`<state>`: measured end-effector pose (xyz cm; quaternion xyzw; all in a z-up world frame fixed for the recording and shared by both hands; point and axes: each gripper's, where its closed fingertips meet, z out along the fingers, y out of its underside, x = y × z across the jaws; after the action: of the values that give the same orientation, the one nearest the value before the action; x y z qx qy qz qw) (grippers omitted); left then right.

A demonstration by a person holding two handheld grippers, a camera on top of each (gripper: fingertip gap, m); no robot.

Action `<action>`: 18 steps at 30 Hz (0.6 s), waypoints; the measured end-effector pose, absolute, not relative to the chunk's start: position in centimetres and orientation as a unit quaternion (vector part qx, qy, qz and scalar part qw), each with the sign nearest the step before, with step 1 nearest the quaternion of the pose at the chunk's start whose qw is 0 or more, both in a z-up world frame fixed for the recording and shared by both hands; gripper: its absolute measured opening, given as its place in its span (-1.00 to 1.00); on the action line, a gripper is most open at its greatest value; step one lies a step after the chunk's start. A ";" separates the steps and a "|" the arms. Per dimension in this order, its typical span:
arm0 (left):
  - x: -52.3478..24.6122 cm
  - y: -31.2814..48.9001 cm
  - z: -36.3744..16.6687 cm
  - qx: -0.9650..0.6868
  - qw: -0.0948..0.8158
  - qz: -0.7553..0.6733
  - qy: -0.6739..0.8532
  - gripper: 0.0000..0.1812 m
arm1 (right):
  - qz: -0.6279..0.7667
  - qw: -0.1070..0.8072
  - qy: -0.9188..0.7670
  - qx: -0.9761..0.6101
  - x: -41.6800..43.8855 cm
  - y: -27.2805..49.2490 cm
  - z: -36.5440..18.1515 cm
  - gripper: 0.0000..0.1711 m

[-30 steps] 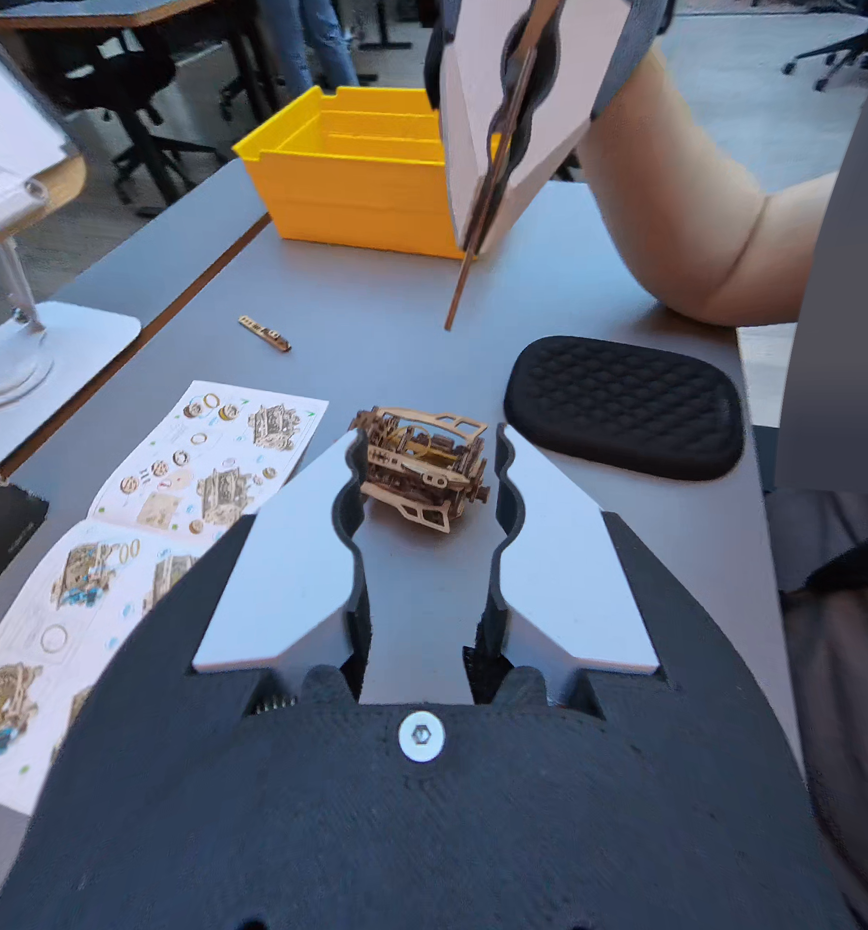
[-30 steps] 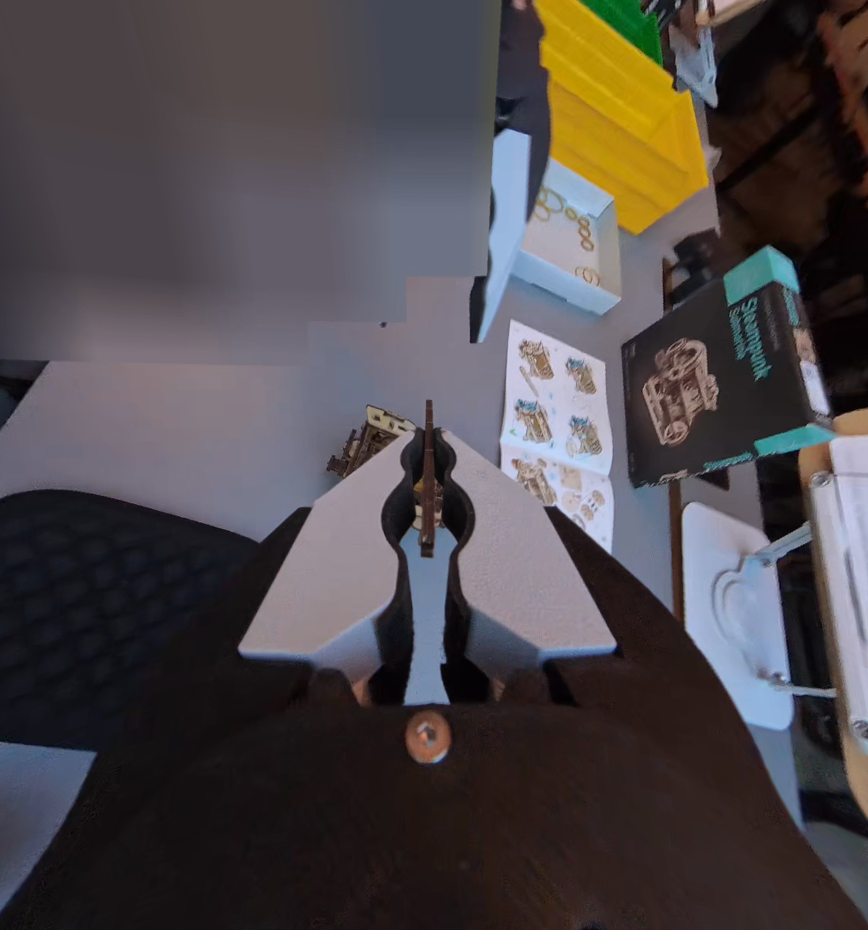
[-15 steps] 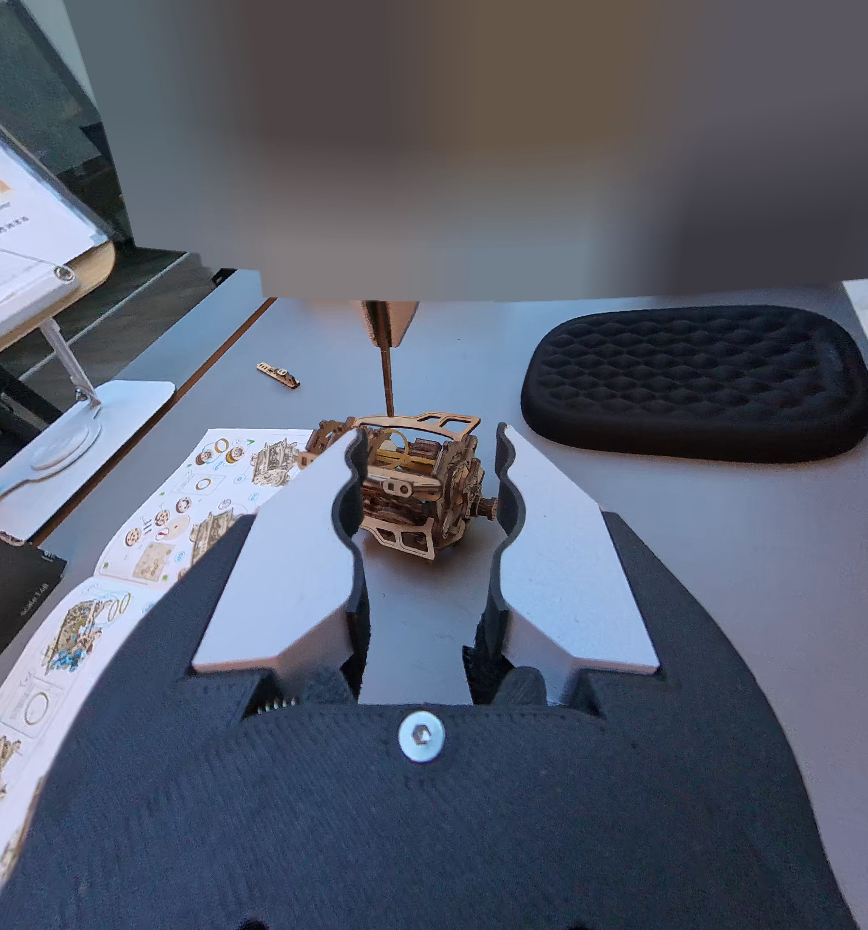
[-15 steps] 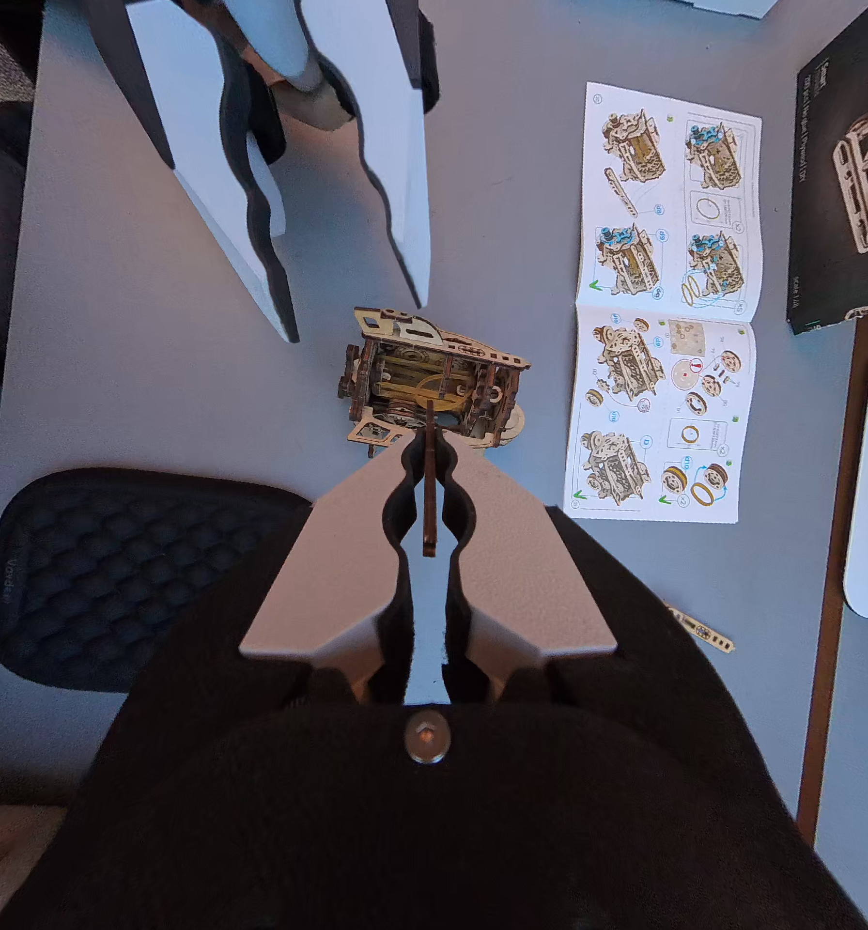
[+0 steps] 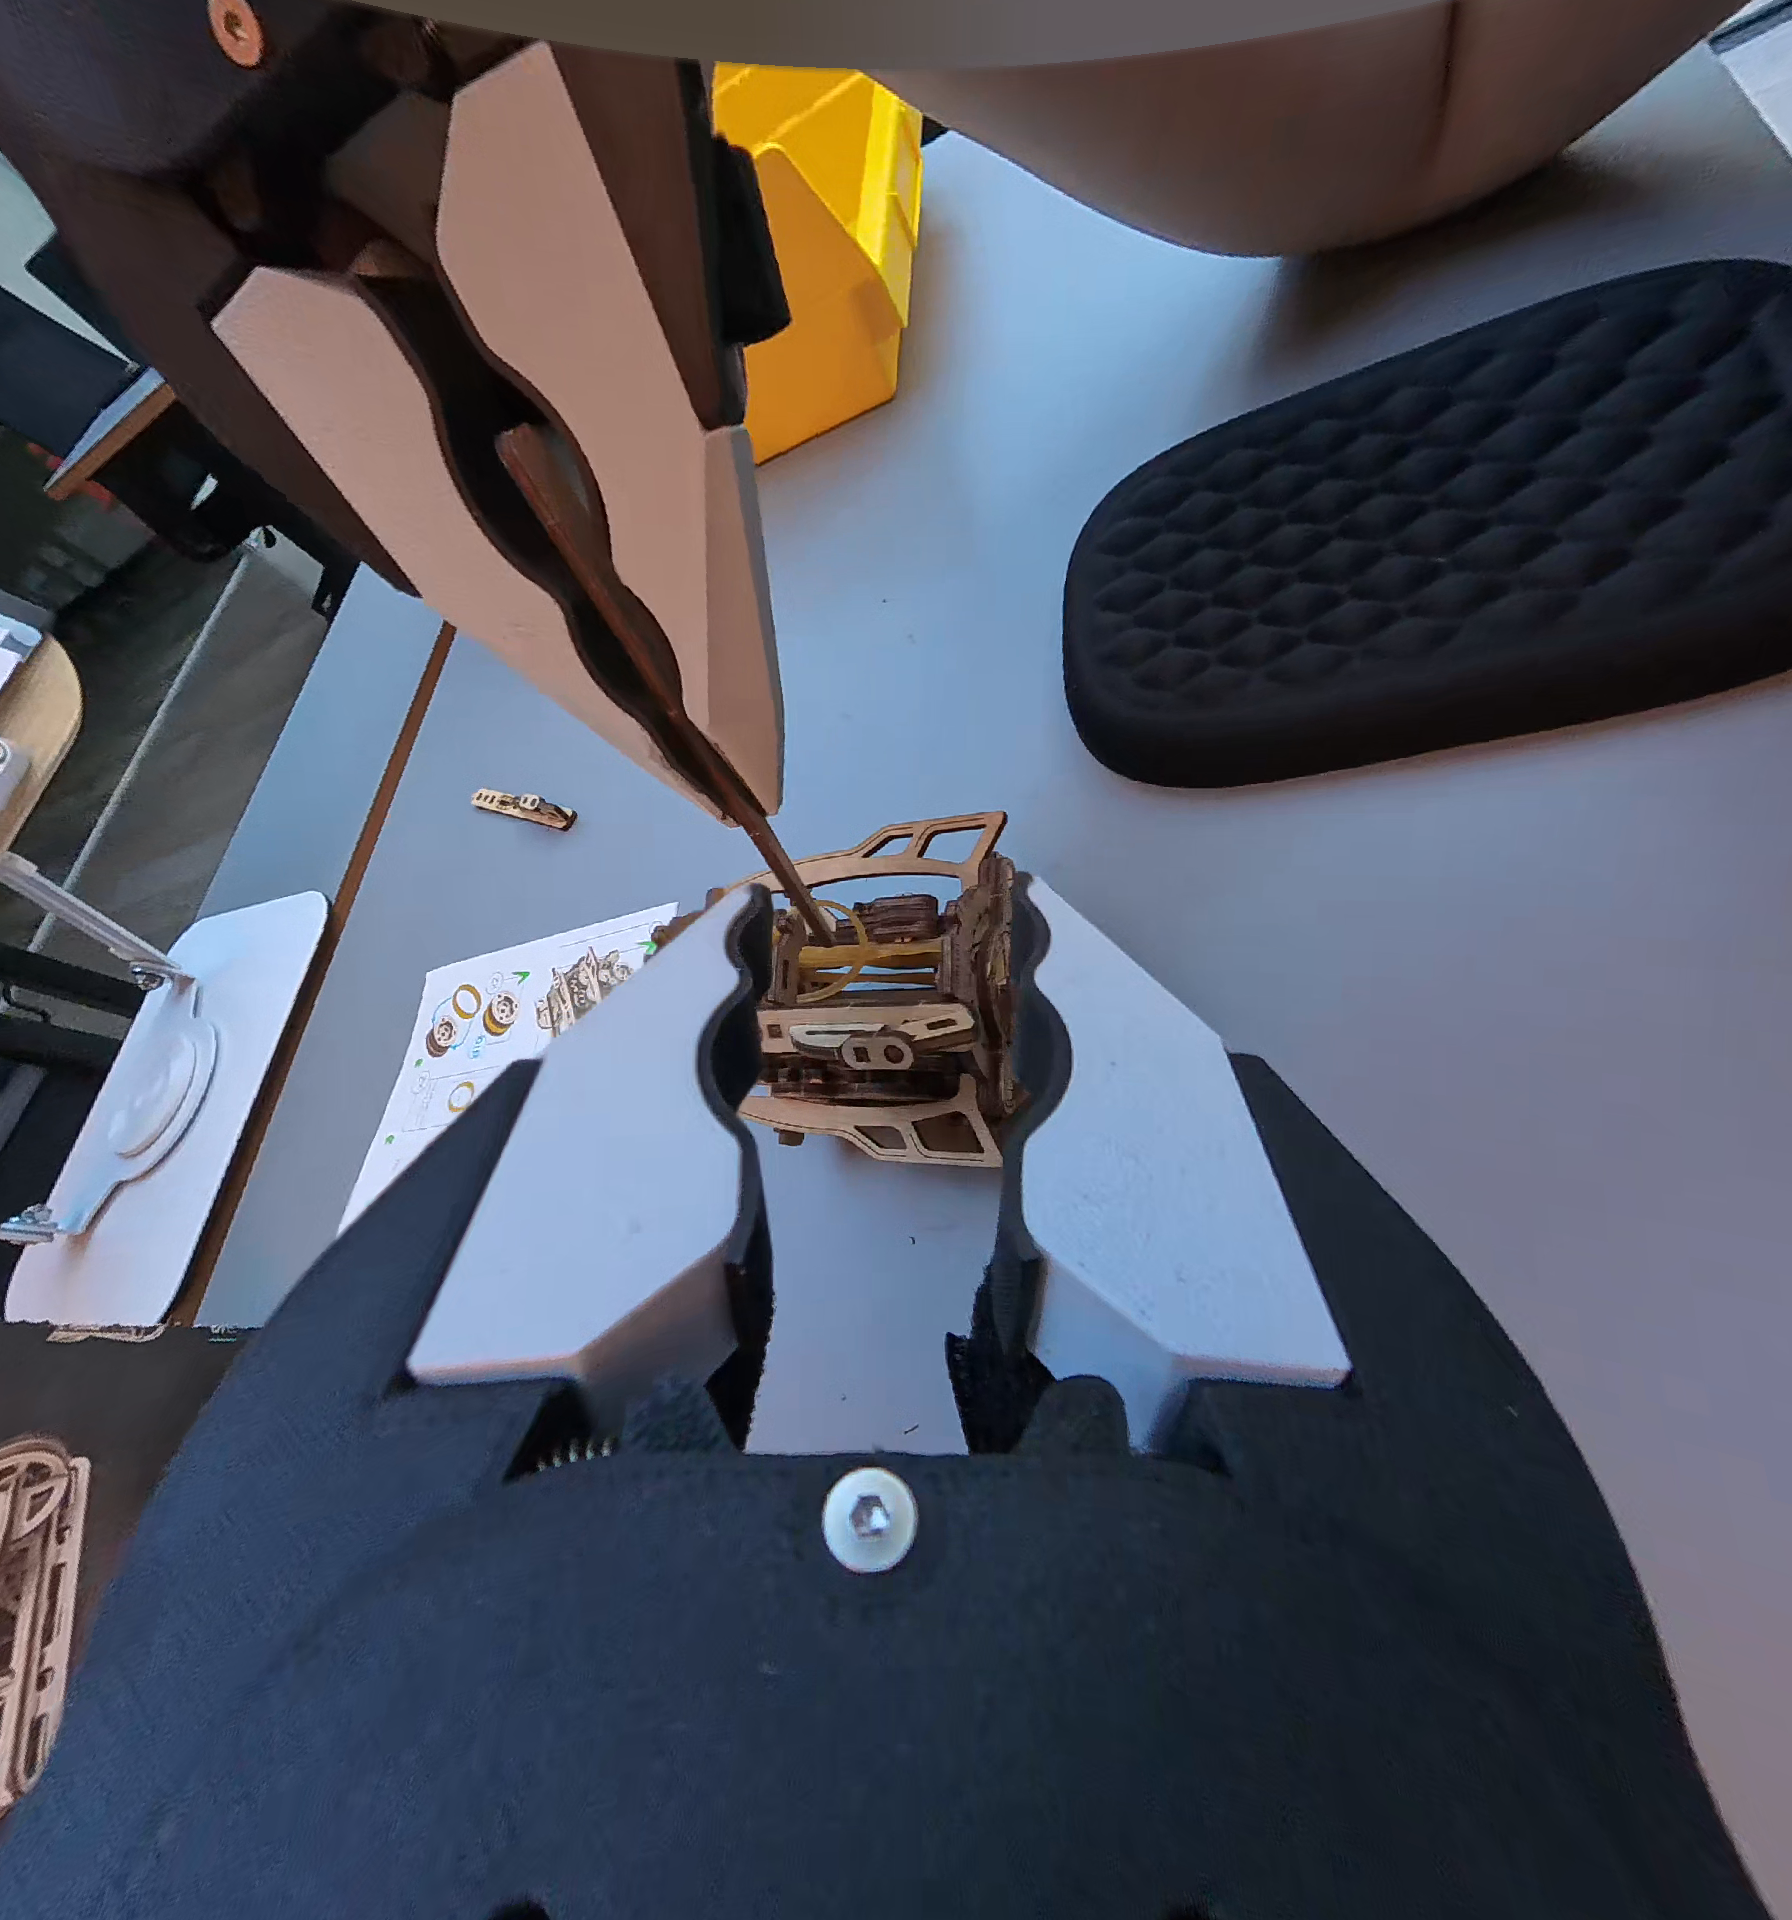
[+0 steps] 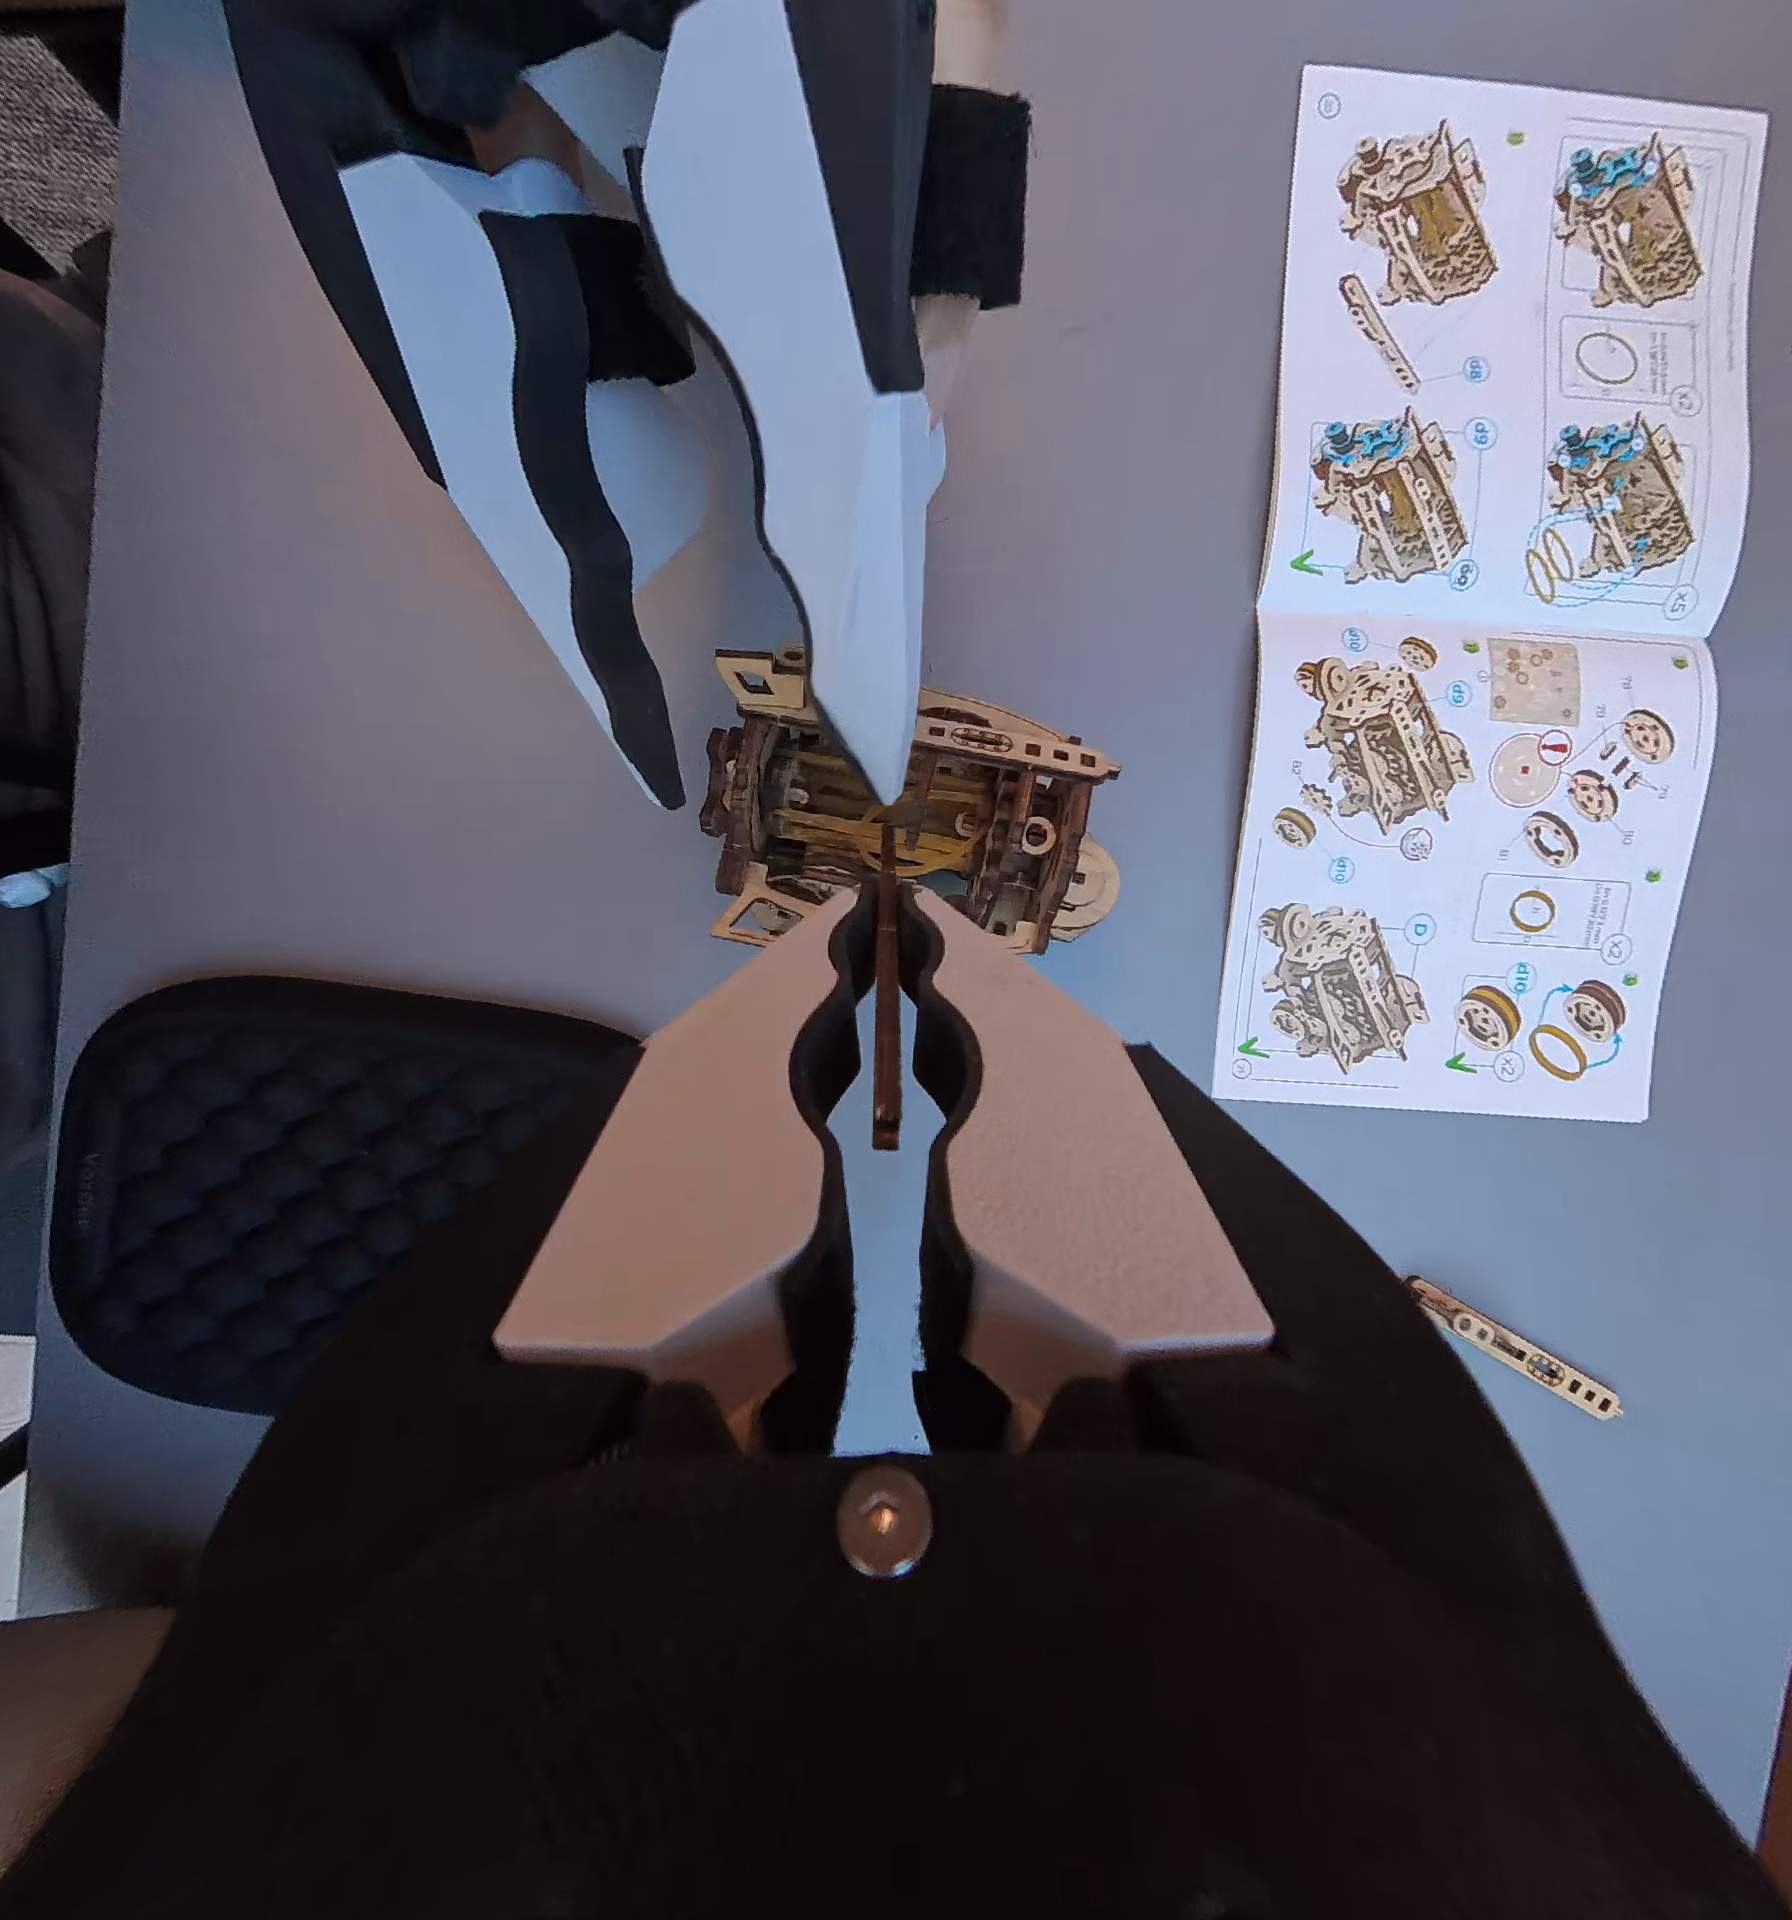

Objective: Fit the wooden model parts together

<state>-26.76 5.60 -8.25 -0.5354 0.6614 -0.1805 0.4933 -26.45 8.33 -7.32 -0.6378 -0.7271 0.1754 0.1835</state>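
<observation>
Right wrist view shows your right gripper point(image 6: 884, 904) clamped on a thin wooden strip point(image 6: 885, 1039), its tip down among the yellow bands inside the wooden model point(image 6: 913, 810) on the grey table point(image 6: 1131, 436). Your left gripper point(image 5: 887, 977) stands open astride the model. The body looks mostly built; the strip looks not yet seated, and a spare strip point(image 6: 1510, 1348) lies apart.

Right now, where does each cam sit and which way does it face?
Left wrist view: on the left gripper, low, facing the wooden model between its open fingers; right gripper and a forearm show.
Right wrist view: on the right gripper, looking down at the table; it grips a wooden strip.
Shared: model, both grippers, black pad, instruction sheet.
</observation>
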 end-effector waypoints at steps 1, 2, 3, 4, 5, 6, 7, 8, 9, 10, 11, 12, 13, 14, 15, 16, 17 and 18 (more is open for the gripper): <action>-26.8 5.6 -8.4 -0.534 0.491 -0.179 0.664 -0.52 | 0.176 0.184 -0.725 -0.640 -26.5 8.4 -7.3 -0.99; -26.8 5.6 -8.5 -0.532 0.489 -0.178 0.668 -0.53 | 0.174 0.181 -0.725 -0.642 -26.5 8.5 -7.5 -0.99; -26.8 5.7 -8.6 -0.532 0.487 -0.176 0.670 -0.54 | 0.172 0.173 -0.726 -0.643 -26.3 8.4 -7.7 -0.99; -26.8 5.7 -8.8 -0.532 0.485 -0.172 0.673 -0.54 | 0.171 0.169 -0.728 -0.642 -26.2 8.3 -7.9 -0.99; -26.9 5.7 -9.0 -0.532 0.481 -0.166 0.677 -0.56 | 0.172 0.165 -0.727 -0.644 -26.2 8.3 -8.0 -0.99; -27.0 5.8 -9.2 -0.532 0.479 -0.160 0.680 -0.57 | 0.172 0.161 -0.727 -0.645 -26.2 8.2 -8.1 -0.99; -27.0 5.9 -9.3 -0.532 0.479 -0.153 0.681 -0.57 | 0.173 0.160 -0.727 -0.645 -26.2 8.1 -8.1 -0.99; -27.1 5.8 -9.4 -0.531 0.479 -0.152 0.682 -0.57 | 0.177 0.159 -0.727 -0.644 -26.4 7.9 -8.0 -0.99; -27.1 5.7 -9.5 -0.530 0.478 -0.152 0.684 -0.58 | 0.182 0.155 -0.728 -0.642 -26.4 7.7 -8.0 -0.99; -27.1 5.7 -9.7 -0.530 0.475 -0.153 0.685 -0.58 | 0.184 0.151 -0.729 -0.642 -26.4 7.5 -8.1 -0.99; -27.1 5.7 -9.8 -0.530 0.472 -0.155 0.687 -0.58 | 0.183 0.147 -0.730 -0.642 -26.4 7.5 -8.3 -0.99; -27.1 5.6 -9.9 -0.530 0.470 -0.158 0.688 -0.59 | 0.184 0.144 -0.730 -0.643 -26.4 7.4 -8.4 -0.99; -27.0 5.7 -9.9 -0.530 0.469 -0.158 0.689 -0.60 | 0.189 0.143 -0.729 -0.642 -26.5 7.4 -8.4 -0.99; -27.0 5.7 -9.8 -0.529 0.468 -0.156 0.690 -0.60 | 0.197 0.141 -0.727 -0.643 -26.5 7.3 -8.3 -0.99; -27.0 5.8 -9.8 -0.528 0.466 -0.154 0.693 -0.59 | 0.205 0.138 -0.724 -0.644 -26.6 7.2 -8.2 -0.99; -27.0 5.7 -9.8 -0.529 0.463 -0.155 0.694 -0.59 | 0.213 0.137 -0.722 -0.644 -26.6 7.2 -8.1 -0.99; -26.9 5.7 -9.8 -0.529 0.459 -0.156 0.696 -0.59 | 0.219 0.136 -0.720 -0.645 -26.6 7.2 -8.1 -0.99; -26.9 5.6 -9.9 -0.528 0.454 -0.157 0.700 -0.59 | 0.227 0.134 -0.717 -0.645 -26.7 7.2 -8.0 -0.99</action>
<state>-26.91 5.64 -9.90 -0.5281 0.7002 -0.1567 0.4542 -26.69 7.15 -8.00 -0.6450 -0.7173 0.2270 0.1342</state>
